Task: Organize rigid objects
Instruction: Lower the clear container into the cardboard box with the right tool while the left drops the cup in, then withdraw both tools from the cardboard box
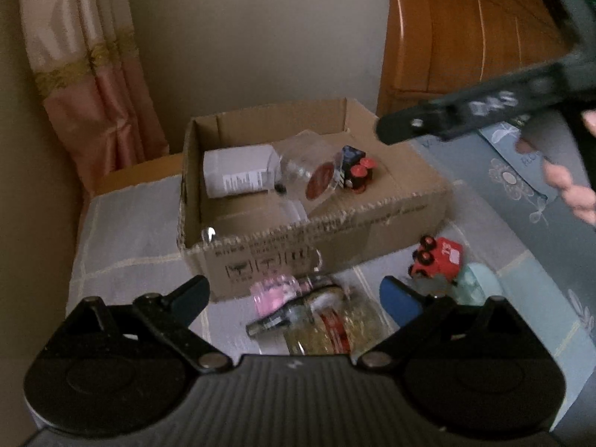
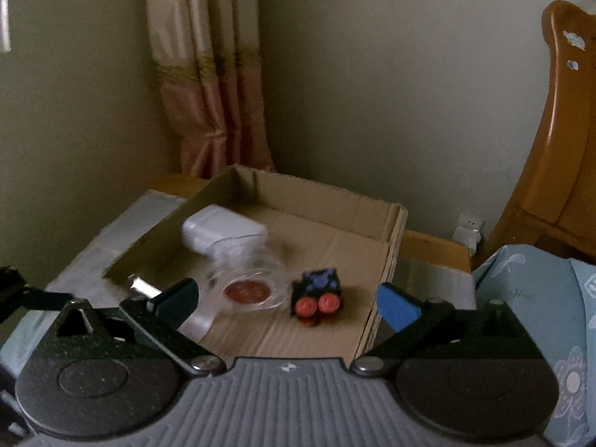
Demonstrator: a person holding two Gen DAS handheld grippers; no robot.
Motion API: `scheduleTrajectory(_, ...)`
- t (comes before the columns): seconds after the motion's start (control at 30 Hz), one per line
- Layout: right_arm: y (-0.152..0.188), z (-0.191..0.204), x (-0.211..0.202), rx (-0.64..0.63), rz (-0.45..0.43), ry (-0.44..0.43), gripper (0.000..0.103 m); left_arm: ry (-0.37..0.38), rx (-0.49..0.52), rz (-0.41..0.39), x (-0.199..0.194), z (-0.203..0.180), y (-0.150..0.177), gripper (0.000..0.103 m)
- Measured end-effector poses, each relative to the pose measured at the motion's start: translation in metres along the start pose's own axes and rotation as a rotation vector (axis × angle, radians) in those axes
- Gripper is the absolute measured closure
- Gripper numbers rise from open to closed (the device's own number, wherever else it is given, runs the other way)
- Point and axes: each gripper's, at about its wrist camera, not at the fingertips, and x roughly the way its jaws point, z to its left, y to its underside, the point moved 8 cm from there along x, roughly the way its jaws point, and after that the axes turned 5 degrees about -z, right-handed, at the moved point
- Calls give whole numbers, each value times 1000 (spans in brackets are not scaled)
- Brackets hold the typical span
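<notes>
Open brown corrugated cardboard box [image 1: 313, 223], centre of the left-wrist frame, standing on a pale grey checked cloth [image 1: 130, 238] over the counter. Inside lie a white cylindrical plastic bottle [image 1: 238, 173] on its side, long axis running left to right; a clear glass jar with a red lid [image 1: 309, 171], also tipped over; and a small dark blue toy vehicle with red wheels [image 1: 355, 169] at the right end.

Outside the box, in the lower centre of the same frame, lie the items not yet stowed: a clear jar with a red-and-gold label [image 1: 327, 329], a pink translucent object [image 1: 272, 294] too blurred to identify, and, to the lower right, a red toy car with black wheels [image 1: 437, 259] beside a pale green object [image 1: 475, 279].

Left tool [image 1: 294, 294]: jaws spread wide, nothing gripped; the labelled jar lies directly between and just ahead of its fingers, making this the nearer tool for the next pick.

Right tool [image 2: 287, 300]: jaws at full spread and empty, held above the box; the blue toy vehicle [image 2: 316, 296] rests on the box floor between its fingers, apart from both.
</notes>
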Motion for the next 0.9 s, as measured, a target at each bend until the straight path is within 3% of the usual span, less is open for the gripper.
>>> scheduleTrajectory(0.27, 60, 4, -48, -17, -10, -55, 0, -55, -46, -33, -12, -8, 28, 2)
scheduleTrajectory(0.57, 163, -22, -47, 40, 129, -40, 0, -82, -100, 25, 1, -20, 69, 2)
scheduleTrajectory(0.73, 188, -26, -42, 21, 155, -67, 0, -85, -121, 57, 12, -26, 81, 2)
scheduleTrajectory(0.9, 192, -26, -36, -52, 140, -67, 0, -116, -127, 67, 22, -24, 84, 2)
